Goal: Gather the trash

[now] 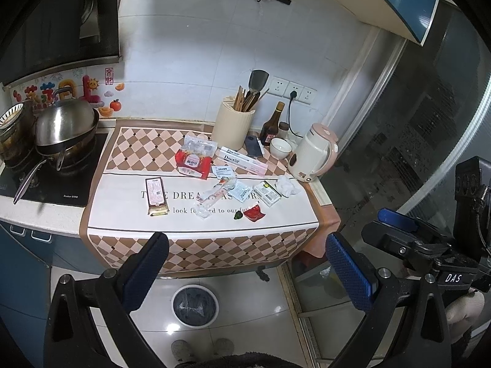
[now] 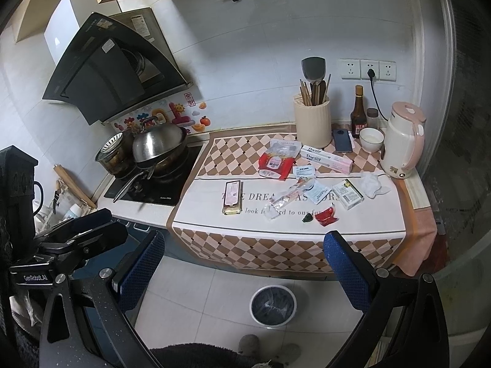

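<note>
Both my tools hang off the counter edge, empty: my left gripper has its jaws spread wide, and my right gripper is just as wide apart. Ahead of them, trash litters the tablecloth: a red sachet, crumpled tissue, a clear wrapper. Below my fingers, the bin sits on the floor.

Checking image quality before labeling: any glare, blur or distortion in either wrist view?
Left wrist: strong fisheye bending, dark vignette corners, light reflection on the floor tiles beside the trash bin, cloth text sharp. Right wrist: same barrel distortion, highlight on the pot lid, trash bin slightly soft, no motion blur.
</note>
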